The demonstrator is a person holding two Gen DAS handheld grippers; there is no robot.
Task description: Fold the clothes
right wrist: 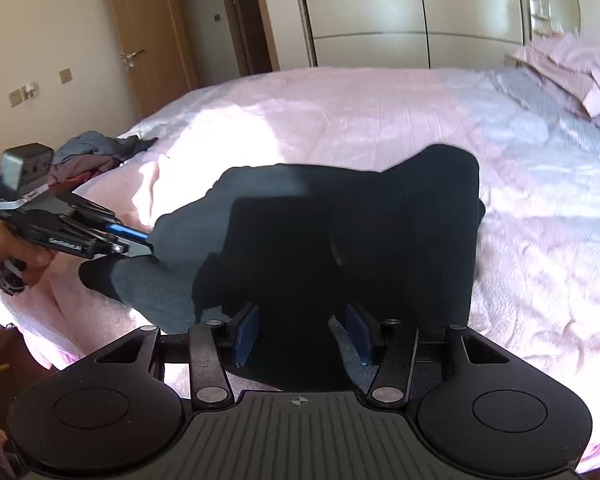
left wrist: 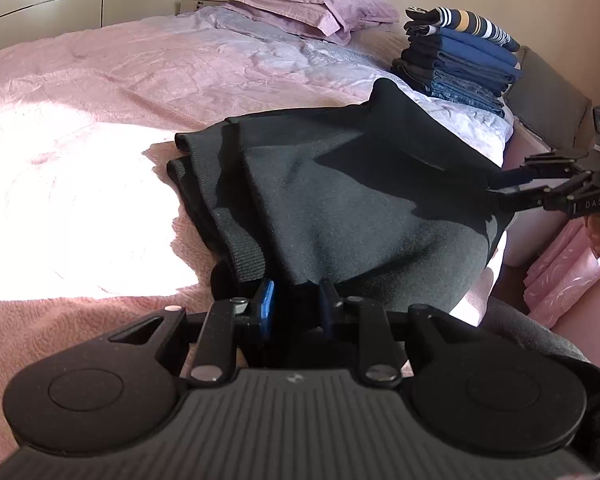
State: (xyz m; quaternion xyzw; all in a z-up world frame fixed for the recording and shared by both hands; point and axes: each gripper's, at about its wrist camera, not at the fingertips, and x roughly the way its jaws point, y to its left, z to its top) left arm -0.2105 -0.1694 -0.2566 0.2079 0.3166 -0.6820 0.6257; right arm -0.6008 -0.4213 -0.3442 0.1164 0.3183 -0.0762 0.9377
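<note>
A dark grey sweater point(left wrist: 340, 192) lies partly folded on the pink bedspread point(left wrist: 100, 92); its ribbed cuffs point left. It also shows in the right wrist view point(right wrist: 340, 240). My left gripper point(left wrist: 296, 300) is shut on the sweater's near edge; it shows from the side in the right wrist view point(right wrist: 144, 242). My right gripper point(right wrist: 304, 332) has its blue pads apart with sweater cloth lying between them. In the left wrist view the right gripper point(left wrist: 496, 192) touches the sweater's right edge.
A stack of folded clothes point(left wrist: 456, 56) stands at the bed's far right by pink pillows point(left wrist: 300, 4). A heap of unfolded clothes point(right wrist: 96, 152) lies at the bed's far left corner. Wardrobe doors point(right wrist: 412, 12) and a wooden door point(right wrist: 140, 40) stand behind.
</note>
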